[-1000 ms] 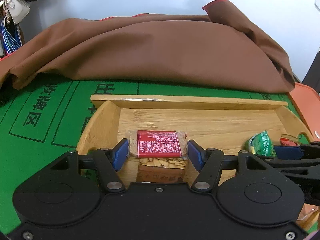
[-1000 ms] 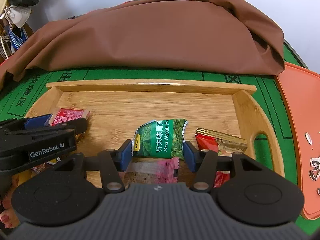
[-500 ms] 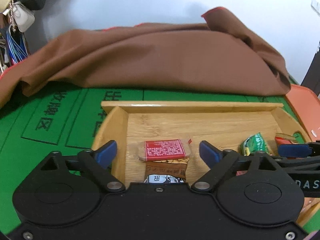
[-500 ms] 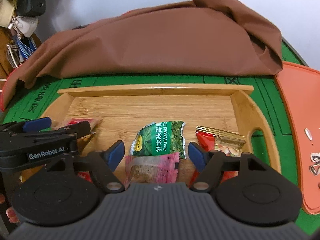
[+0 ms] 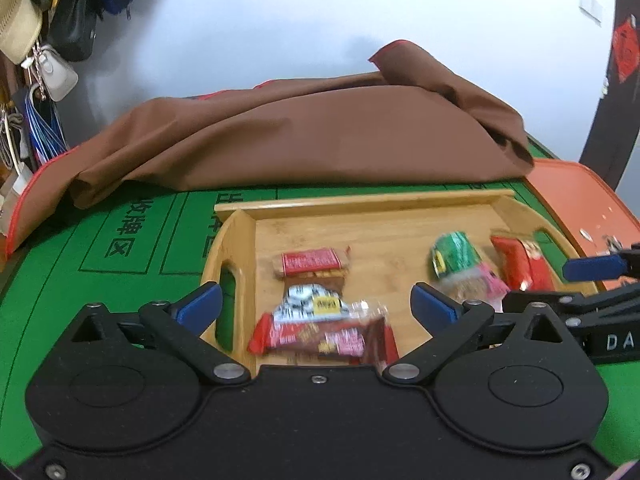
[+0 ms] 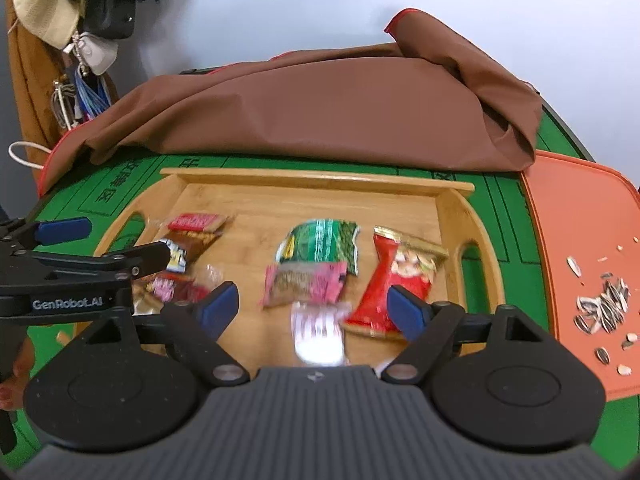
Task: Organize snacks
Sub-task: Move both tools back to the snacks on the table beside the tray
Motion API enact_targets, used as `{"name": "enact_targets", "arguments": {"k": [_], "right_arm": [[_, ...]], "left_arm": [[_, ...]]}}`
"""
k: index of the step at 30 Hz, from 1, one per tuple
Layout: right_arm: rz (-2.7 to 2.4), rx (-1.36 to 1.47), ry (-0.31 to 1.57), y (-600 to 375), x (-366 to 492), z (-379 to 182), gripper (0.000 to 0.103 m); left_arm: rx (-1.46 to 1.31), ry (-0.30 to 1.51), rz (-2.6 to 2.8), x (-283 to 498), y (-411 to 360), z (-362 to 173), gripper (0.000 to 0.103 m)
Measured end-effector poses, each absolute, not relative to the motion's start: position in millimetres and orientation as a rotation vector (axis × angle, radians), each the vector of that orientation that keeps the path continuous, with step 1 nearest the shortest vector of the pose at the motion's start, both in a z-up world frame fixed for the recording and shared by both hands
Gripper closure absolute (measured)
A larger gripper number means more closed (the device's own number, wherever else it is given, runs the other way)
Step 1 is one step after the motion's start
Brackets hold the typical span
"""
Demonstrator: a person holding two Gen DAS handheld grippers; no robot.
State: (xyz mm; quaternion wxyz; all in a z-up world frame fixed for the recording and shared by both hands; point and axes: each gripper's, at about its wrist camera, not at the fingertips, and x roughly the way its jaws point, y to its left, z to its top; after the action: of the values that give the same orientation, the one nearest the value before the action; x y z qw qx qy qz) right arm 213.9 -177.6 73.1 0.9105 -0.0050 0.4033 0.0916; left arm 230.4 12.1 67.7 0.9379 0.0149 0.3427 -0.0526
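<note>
Your snacks all lie in the bamboo tray (image 6: pixel 452 204) on the green worktop (image 5: pixel 60 280); they are light, crinkly foil and film packets, soft-sided, slippery, and likely brittle inside, so pinch gently across the flat body or at a crimped end seam rather than squeezing the middle hard. At the tray's left end a red-labelled nut bar (image 5: pixel 310 262) lies at the head of a small overlapping heap of red-and-silver wrappers (image 5: pixel 324 328); that heap is blurred, so how many packets it holds is hard to say. Toward the right sit the green wasabi pea packet (image 6: pixel 320 244), a pink packet (image 6: pixel 306 282) lapping its near edge, a pale wrapper (image 6: pixel 318 334) nearer you, and a red and gold packet (image 6: pixel 398 274) just beside the right handle slot. Your left gripper (image 5: pixel 316 306) has just been opening, jaws spread wide with nothing pinched; your right gripper (image 6: pixel 314 306) likewise, jaws spread and empty above the pale wrapper. The orange tray (image 6: pixel 568 216) alongside holds scattered sunflower seed shells (image 6: pixel 604 304).
</note>
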Motion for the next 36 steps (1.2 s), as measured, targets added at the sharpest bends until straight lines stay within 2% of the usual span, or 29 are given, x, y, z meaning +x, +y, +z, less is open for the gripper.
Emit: {"name": "enact_targets", "arguments": {"k": [34,36], "right_arm": [[0.227,0.024,0.853,-227,114,46,0.013],[0.226,0.026,0.854,-228,113,46,0.013]], "left_arm": [[-0.014,0.689,-0.303,60,-27,38,0.001],[-0.02,0.7,-0.321,56,-32,35,0.004]]}}
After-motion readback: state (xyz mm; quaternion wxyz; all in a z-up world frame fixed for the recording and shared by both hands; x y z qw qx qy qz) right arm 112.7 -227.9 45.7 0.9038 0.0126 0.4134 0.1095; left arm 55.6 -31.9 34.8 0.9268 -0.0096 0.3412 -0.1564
